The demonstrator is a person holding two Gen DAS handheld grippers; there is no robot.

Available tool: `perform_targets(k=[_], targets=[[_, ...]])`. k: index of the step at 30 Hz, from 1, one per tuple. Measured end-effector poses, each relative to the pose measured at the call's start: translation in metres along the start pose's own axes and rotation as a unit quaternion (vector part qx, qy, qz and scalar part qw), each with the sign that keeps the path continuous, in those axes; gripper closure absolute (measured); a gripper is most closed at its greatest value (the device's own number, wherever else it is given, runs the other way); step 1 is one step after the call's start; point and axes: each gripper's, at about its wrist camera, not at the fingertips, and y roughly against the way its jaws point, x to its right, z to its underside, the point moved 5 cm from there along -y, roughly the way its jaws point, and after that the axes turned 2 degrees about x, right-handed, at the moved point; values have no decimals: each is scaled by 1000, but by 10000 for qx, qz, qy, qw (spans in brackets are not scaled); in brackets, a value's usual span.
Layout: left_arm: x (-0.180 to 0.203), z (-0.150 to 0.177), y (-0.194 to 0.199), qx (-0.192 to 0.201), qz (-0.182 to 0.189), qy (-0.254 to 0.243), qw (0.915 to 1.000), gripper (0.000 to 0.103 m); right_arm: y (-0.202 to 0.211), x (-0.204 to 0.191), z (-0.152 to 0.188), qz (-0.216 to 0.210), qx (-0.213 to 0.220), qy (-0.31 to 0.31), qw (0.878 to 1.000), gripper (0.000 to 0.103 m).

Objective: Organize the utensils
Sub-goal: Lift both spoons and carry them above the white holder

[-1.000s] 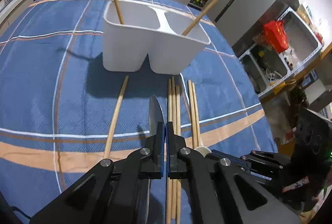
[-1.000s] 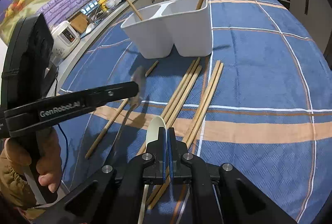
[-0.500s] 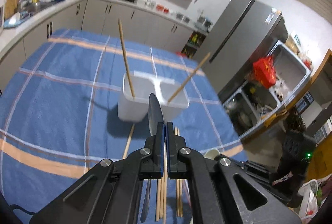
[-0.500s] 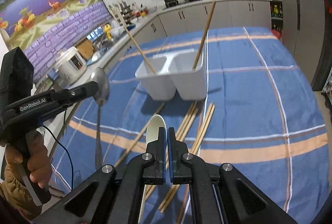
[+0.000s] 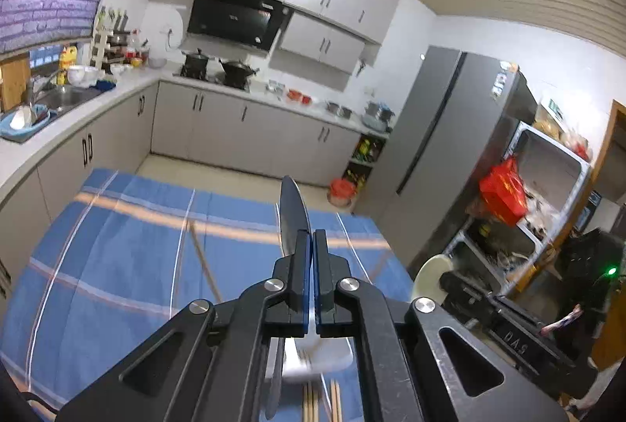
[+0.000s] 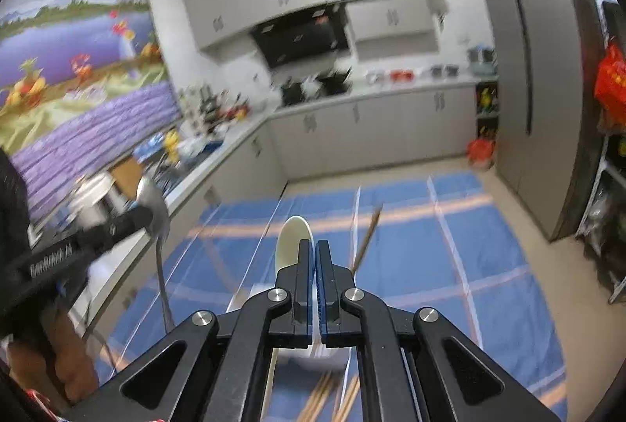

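Note:
My left gripper (image 5: 313, 238) is shut on a metal spoon (image 5: 291, 214), held bowl-up high above the table. It also shows in the right wrist view (image 6: 150, 202). My right gripper (image 6: 315, 249) is shut on a cream-white spoon (image 6: 291, 242), also seen in the left wrist view (image 5: 428, 277). The white two-compartment holder (image 5: 313, 363) lies low, mostly hidden behind the fingers; it shows below the right gripper too (image 6: 305, 355). A chopstick (image 5: 203, 261) stands in it. Loose wooden chopsticks (image 6: 328, 398) lie on the blue cloth.
The table has a blue striped cloth (image 5: 117, 246). Kitchen counters (image 5: 78, 116), a stove and cabinets lie beyond. A grey fridge (image 5: 450, 155) and a metal rack with a red bag (image 5: 504, 191) stand to the right.
Both grippers have risen and tilted up with their spoons. The holder and chopsticks have dropped to the bottom of both views; the kitchen now fills them.

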Motion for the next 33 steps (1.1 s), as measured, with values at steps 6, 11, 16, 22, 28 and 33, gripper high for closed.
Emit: perform_targets(k=[6,11,16,22,28,33], targets=[[-3,-12,-59,177,-149,-171,9996,102,-46,-7,-15,630,306,421,9967,101],[-6,11,-99,-49,-218,-365,9991,102,-78,-3,6,793,86,505,9955,101],[-14,41,-118,-353,-241,-382,9984,102,-89,5,29,773,-186,477,9957,100],[-15,60,-119,-484,-255,-463,9974,102,-87,11,52,631,-449,393,9962,100],[-13,61,-101,-412,-288,-400,9979,102,-78,12,61,401,-571,253,9972,96],[-11,54,-79,-315,-314,-381,9983,99,-60,11,61,349,-483,225,9980,79]])
